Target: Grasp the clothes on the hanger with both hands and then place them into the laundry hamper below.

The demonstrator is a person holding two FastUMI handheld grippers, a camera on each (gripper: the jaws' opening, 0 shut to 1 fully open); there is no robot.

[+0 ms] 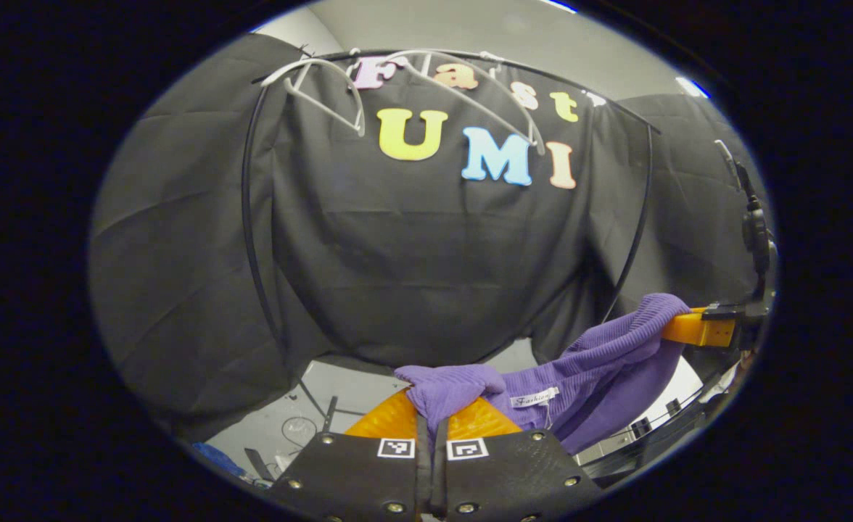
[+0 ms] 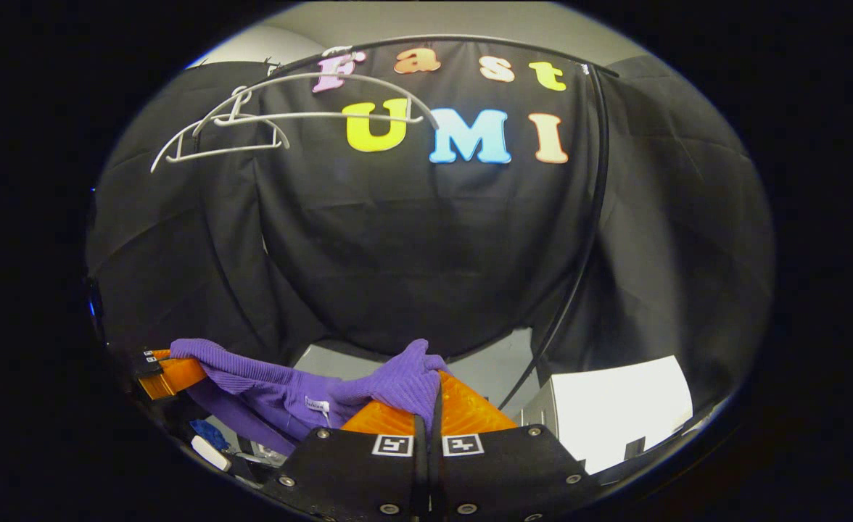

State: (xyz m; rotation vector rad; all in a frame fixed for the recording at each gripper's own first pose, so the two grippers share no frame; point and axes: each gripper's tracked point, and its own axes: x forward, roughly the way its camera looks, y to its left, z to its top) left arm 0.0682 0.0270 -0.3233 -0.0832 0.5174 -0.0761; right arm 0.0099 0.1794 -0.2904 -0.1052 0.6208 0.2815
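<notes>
I see a purple ribbed knit garment stretched in the air between my two grippers, off the hangers and well below them. A small white label shows near its neckline.

In the left gripper view, my left gripper is pressed together on one bunched end of the garment, cloth pinched between both fingers. The fabric runs up and to the right to my right gripper, whose fingers are buried in the other end of the cloth.

In the right gripper view, my right gripper pinches a fold of the same purple garment between its closed fingers. The cloth sags leftward to my left gripper at the far left edge.

Above, two pale plastic hangers hang bare on a thin black clothes rail, which curves down into a black upright. Behind everything hangs the black cloth wall. Low in the right gripper view, a white boxy surface sits to the right, and I cannot tell what it is. A grey floor shows below the cloth wall.
</notes>
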